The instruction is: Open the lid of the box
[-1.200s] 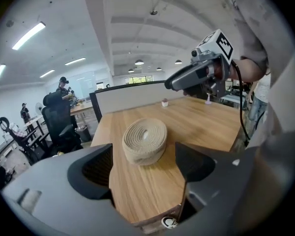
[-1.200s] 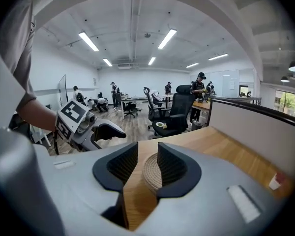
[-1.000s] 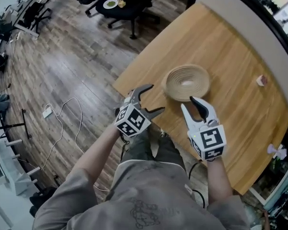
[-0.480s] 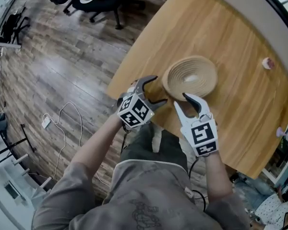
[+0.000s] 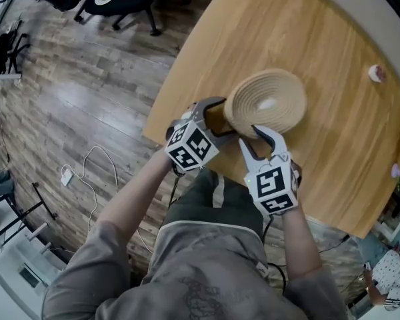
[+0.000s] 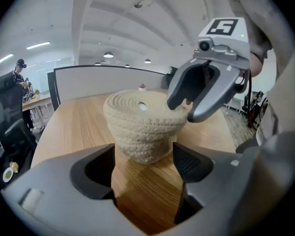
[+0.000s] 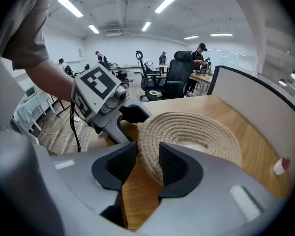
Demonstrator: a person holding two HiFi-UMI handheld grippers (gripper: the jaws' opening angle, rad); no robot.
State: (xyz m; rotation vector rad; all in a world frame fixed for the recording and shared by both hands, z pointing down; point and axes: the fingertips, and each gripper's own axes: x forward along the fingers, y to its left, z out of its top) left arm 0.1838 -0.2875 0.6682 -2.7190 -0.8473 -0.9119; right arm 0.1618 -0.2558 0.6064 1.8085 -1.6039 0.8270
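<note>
The left claw (image 5: 221, 117), left of the middle, is wide open and has just been closing a little. The rope box (image 5: 267, 102) stands just in front of its jaws, not gripped. The box sits mid-picture on the table (image 5: 333, 52), lid (image 7: 187, 129) still on. Below it, the right claw (image 5: 253, 142) has just been opening. The lid's rim is between its jaws, not squeezed. The lifting is all left to do.

Grey short-sleeved shirt (image 5: 207, 272), dark trousers (image 5: 199, 204)
</note>
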